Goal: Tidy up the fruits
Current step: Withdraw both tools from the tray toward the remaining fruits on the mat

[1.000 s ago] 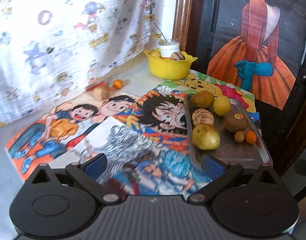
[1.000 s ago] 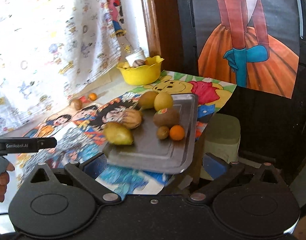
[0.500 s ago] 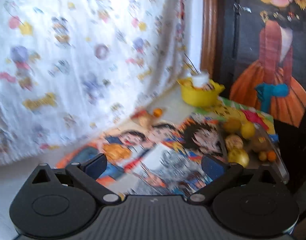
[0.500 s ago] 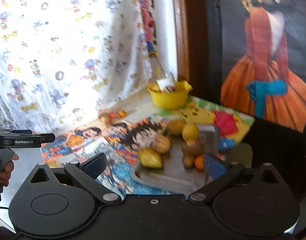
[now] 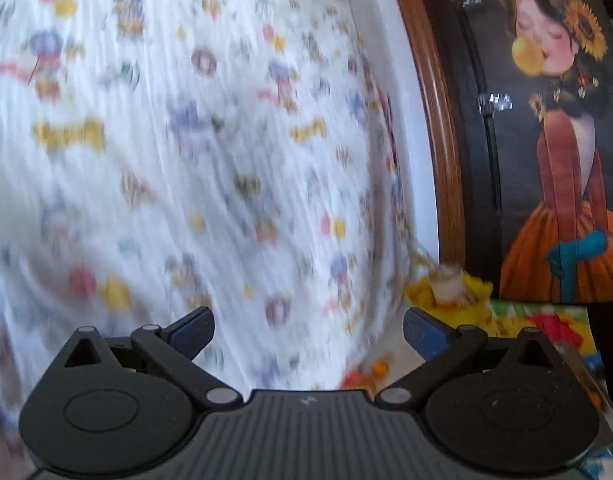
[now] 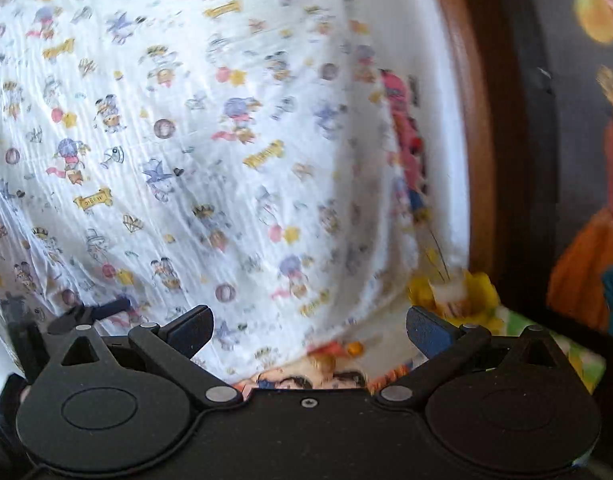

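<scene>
Both views are tilted up and blurred. My left gripper (image 5: pixel 308 326) is open and empty, pointing at the patterned curtain. My right gripper (image 6: pixel 309 326) is open and empty too. The yellow bowl (image 5: pixel 464 306) with a white jar in it shows low at the right in the left wrist view, and in the right wrist view (image 6: pixel 472 300). A small orange fruit (image 5: pixel 379 367) lies on the table near the curtain, also in the right wrist view (image 6: pixel 354 347). The metal tray (image 5: pixel 586 376) edge shows at far right; its fruits are hidden behind the gripper body.
A white cartoon-print curtain (image 5: pixel 186 160) fills most of both views. A wooden frame (image 5: pixel 438 140) and a dark door with a poster of a girl in an orange dress (image 5: pixel 566 200) stand at the right. Cartoon posters (image 6: pixel 338 378) cover the table.
Both grippers have lifted and tilted upward, away from the table. The tray and its fruits have dropped out of sight below the gripper bodies. Both grippers stay open.
</scene>
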`<control>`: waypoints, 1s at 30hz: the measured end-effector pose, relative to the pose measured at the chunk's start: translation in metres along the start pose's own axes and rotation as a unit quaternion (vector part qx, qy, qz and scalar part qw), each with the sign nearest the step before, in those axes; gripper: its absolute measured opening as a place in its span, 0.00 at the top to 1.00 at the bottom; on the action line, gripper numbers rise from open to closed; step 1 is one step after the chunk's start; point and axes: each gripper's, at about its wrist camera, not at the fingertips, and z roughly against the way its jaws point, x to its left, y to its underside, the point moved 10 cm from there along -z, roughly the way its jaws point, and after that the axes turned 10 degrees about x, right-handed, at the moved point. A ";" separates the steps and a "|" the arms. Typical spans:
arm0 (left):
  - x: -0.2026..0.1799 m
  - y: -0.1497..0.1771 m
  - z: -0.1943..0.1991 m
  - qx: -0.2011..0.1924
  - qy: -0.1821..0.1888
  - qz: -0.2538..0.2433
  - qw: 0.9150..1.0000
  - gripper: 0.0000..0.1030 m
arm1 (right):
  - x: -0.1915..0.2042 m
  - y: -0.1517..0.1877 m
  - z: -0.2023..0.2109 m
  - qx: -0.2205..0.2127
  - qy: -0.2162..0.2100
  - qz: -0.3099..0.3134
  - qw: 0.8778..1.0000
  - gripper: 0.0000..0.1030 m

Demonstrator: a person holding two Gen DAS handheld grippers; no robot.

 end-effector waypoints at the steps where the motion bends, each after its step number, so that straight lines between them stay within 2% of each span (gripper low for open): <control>1: -0.001 -0.006 -0.004 -0.002 0.003 -0.004 1.000 0.00 | 0.002 -0.012 -0.014 0.011 0.006 0.010 1.000 0.00; 5: -0.010 -0.001 -0.031 0.003 0.019 -0.019 1.000 0.00 | -0.008 -0.028 -0.077 0.062 0.013 0.008 0.998 0.00; 10: -0.031 0.033 -0.071 0.025 0.060 -0.036 0.997 0.00 | -0.034 -0.008 -0.162 0.123 -0.004 -0.010 0.992 0.00; 14: -0.046 0.060 -0.112 0.052 0.085 -0.037 0.994 0.00 | -0.062 0.012 -0.226 0.148 -0.008 -0.051 0.988 0.01; 17: -0.060 0.079 -0.144 0.077 0.103 -0.046 0.991 0.00 | -0.075 0.031 -0.270 0.183 -0.014 -0.065 0.981 0.01; 23: -0.086 0.105 -0.205 0.108 0.122 -0.071 0.984 0.00 | -0.101 0.054 -0.350 0.205 -0.011 -0.072 0.976 0.08; 30: -0.101 0.137 -0.271 0.153 0.131 -0.052 0.978 0.00 | -0.126 0.073 -0.430 0.229 -0.040 -0.112 0.966 0.19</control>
